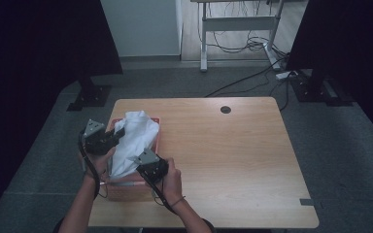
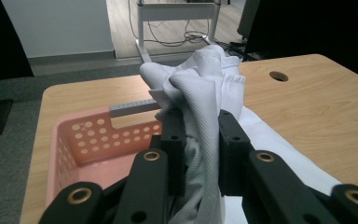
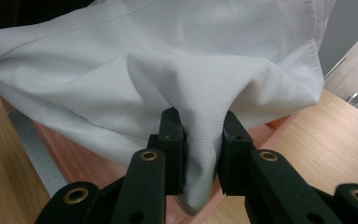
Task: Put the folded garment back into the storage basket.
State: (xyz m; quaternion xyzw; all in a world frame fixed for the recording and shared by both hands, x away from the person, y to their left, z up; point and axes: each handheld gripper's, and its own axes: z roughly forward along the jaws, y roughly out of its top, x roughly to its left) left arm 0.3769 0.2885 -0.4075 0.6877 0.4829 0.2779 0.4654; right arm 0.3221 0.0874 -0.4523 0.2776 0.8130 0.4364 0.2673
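Note:
A white ribbed cloth hangs bunched over a pink perforated basket at the table's left side. My left gripper is shut on the cloth's upper left part; in the left gripper view the fabric is pinched between the black jaws of that gripper. My right gripper is shut on the cloth's lower edge, and in the right gripper view a fold of the cloth is squeezed between the jaws of that gripper. The cloth hides most of the basket's inside.
The wooden table stretches to the right, with a round cable hole near its far edge. The basket has a grey handle. Dark screens flank the table; a desk frame and cables lie on the floor behind.

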